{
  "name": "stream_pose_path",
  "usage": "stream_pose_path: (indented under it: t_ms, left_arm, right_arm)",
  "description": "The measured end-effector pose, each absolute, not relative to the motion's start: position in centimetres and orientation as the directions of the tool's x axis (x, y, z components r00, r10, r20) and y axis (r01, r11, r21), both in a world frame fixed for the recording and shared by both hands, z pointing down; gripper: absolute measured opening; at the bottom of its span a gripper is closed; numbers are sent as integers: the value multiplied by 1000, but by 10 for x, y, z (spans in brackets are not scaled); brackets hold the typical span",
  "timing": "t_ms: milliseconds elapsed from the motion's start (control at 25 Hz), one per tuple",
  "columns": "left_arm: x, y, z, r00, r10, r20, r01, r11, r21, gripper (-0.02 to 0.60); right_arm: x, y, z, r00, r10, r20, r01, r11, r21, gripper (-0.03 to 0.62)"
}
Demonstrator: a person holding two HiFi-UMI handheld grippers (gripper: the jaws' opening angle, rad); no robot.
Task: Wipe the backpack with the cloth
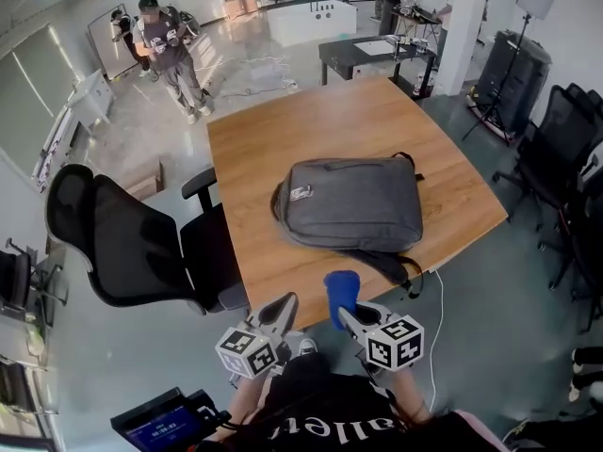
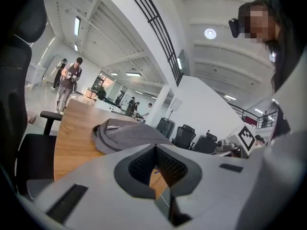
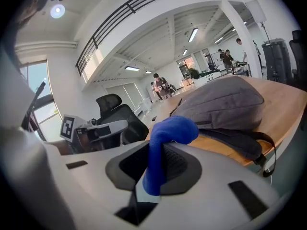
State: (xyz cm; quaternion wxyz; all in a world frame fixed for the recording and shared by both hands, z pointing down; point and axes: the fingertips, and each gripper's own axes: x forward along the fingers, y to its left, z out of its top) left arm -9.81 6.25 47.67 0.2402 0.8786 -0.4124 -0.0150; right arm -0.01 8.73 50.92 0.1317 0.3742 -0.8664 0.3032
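— Wooden table [image 1: 311, 130] in open office, black chair [image 1: 132, 243] at left, grey backpack [image 1: 353, 203] flat near middle.
— Held low off near edge: right gripper [image 1: 349, 314] pinching blue cloth [image 1: 341, 290], left gripper [image 1: 283, 305] closed, empty.

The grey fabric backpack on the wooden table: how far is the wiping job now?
Done: the right gripper is shut on the soft blue cloth. In hand: it holds the cloth up at the wooden table's near edge, short of the grey fabric backpack. Left: all the wiping, since the cloth is not touching the backpack. The left gripper is shut and empty.
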Motion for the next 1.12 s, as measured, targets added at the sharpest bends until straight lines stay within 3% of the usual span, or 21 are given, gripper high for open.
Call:
stream_pose_path:
  t_ms: [320, 640, 1120]
  left_arm:
    - [-159, 17, 495, 657, -734, 172, -712, -529, 462, 2]
    - [-162, 5, 519, 692, -698, 182, -676, -539, 502, 2]
    - [-182, -1, 529, 619, -752, 226, -735, -454, 503, 2]
  right_arm:
    - [-59, 53, 526, -672, -552, 494, -740, 529, -416, 69]
    - [-86, 41, 558, -621, -482, 618, -742, 616, -265, 69]
    - [-148, -35, 578, -619, -429, 658, -568, 823, 3, 69]
